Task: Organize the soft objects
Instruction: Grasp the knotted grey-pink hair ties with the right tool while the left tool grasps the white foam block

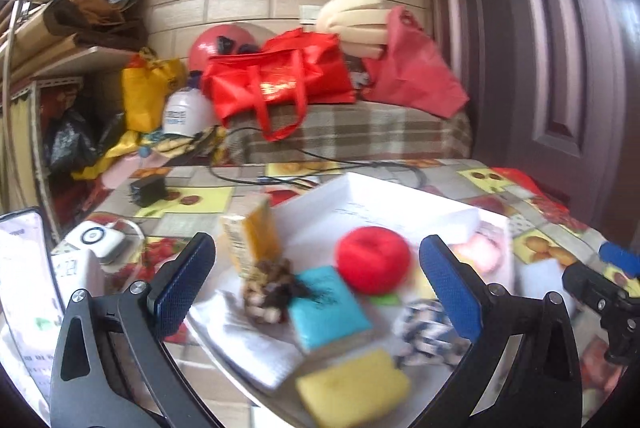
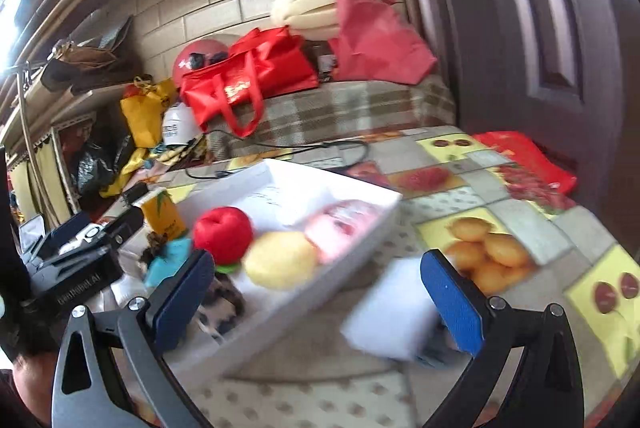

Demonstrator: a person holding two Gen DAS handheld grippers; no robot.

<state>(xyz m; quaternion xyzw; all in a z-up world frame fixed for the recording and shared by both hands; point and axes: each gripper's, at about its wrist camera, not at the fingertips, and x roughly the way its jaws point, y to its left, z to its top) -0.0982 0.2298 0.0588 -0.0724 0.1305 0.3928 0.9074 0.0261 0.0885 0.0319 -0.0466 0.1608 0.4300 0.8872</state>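
Both grippers, left [image 1: 318, 282] and right [image 2: 318, 294], spread empty fingers wide over the fruit-print tablecloth [image 2: 472, 184] near a dark door [image 2: 540, 28].

Black frames, blue textured jaws, silver screws

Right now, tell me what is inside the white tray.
Inside the white tray the right wrist view shows a red plush apple, a yellow soft ball and a pink soft item. Anything beneath them is hidden.

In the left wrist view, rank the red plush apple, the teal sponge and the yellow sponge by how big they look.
1. Yellow sponge, though it lies nearest the camera, which inflates it.
2. Teal sponge and red plush apple look about alike; I won't rank them.
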